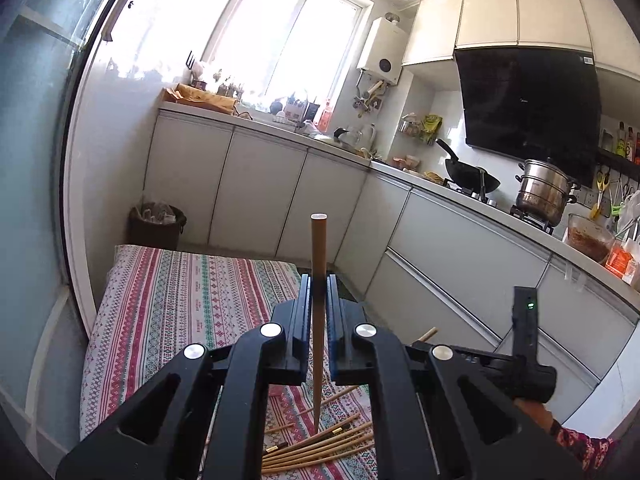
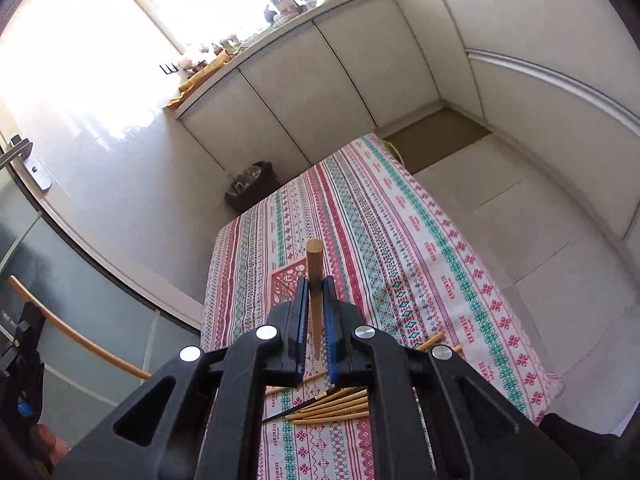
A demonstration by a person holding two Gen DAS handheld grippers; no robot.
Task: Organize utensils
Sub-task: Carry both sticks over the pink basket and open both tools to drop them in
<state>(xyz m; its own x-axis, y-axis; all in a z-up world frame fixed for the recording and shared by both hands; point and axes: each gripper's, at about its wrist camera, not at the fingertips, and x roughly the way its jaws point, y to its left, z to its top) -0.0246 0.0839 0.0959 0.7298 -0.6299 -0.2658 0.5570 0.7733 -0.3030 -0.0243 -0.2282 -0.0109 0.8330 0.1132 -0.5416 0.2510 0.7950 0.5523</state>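
My own frames hide part of the loose chopsticks (image 1: 320, 446) lying on the patterned tablecloth (image 2: 400, 240). My left gripper (image 1: 319, 280) is clamped on one upright chopstick (image 1: 319, 240); my right gripper (image 2: 316, 284) pinches another chopstick (image 2: 314, 264) (thick end up). Bare cloth stretches ahead to the table's far edge.

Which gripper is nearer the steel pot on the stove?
Right, probably. The right gripper holds its chopstick on the pot's side of the table, while the left gripper sits farther off, toward the glass door.
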